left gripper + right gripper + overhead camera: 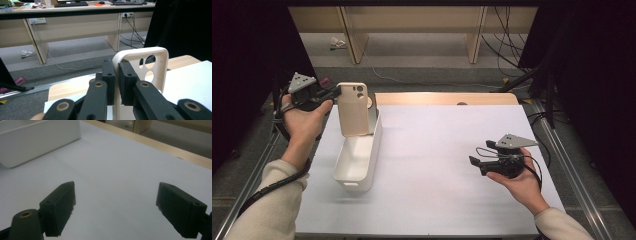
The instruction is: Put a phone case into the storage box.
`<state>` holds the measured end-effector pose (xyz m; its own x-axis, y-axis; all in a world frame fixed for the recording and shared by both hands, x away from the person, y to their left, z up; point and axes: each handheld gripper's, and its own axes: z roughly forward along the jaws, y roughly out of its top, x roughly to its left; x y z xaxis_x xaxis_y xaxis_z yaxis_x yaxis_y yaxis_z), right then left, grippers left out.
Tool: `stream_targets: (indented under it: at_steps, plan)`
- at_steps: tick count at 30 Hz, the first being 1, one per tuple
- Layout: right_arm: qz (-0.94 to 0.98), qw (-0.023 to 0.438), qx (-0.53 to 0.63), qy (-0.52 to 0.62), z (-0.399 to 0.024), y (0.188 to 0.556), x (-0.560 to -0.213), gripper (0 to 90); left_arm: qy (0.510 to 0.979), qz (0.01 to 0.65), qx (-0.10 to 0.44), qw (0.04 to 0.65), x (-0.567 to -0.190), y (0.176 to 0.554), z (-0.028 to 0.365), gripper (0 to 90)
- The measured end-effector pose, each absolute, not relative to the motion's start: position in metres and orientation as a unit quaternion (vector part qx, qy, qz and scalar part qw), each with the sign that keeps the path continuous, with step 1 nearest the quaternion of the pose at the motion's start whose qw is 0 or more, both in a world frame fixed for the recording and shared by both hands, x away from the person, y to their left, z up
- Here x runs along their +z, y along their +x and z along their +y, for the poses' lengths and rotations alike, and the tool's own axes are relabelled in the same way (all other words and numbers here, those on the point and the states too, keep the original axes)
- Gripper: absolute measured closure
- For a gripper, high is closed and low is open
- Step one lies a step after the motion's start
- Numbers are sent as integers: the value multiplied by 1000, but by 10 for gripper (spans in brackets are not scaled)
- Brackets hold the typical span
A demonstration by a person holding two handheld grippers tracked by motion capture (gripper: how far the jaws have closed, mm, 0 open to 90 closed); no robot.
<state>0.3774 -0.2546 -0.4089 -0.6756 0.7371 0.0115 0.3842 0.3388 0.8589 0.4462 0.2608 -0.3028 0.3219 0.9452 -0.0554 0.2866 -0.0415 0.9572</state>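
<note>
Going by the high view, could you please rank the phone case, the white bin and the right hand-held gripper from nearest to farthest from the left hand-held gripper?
1. Phone case: clamped upright in the left hand-held gripper, at the table's far left.
2. White bin: just below the case, left side of the table.
3. Right hand-held gripper: across the table on the right, jaws open.

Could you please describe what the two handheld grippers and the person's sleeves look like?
Both the left gripper and right gripper are black, with blocky fingers, brass-ringed pivots, a grey three-cornered plate on top and a trailing black cable. The sleeves are cream.
</note>
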Motion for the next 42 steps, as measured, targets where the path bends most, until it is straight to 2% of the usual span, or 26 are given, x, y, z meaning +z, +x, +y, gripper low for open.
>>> stream_targets:
  at_steps: [16,42]
  plan:
    - [793,193,456,356,-255,378,-409,167,640,482,336,496,-313,458,263,837]
    - [791,194,459,355,-256,378,-409,167,652,490,339,469,-366,502,248,832]
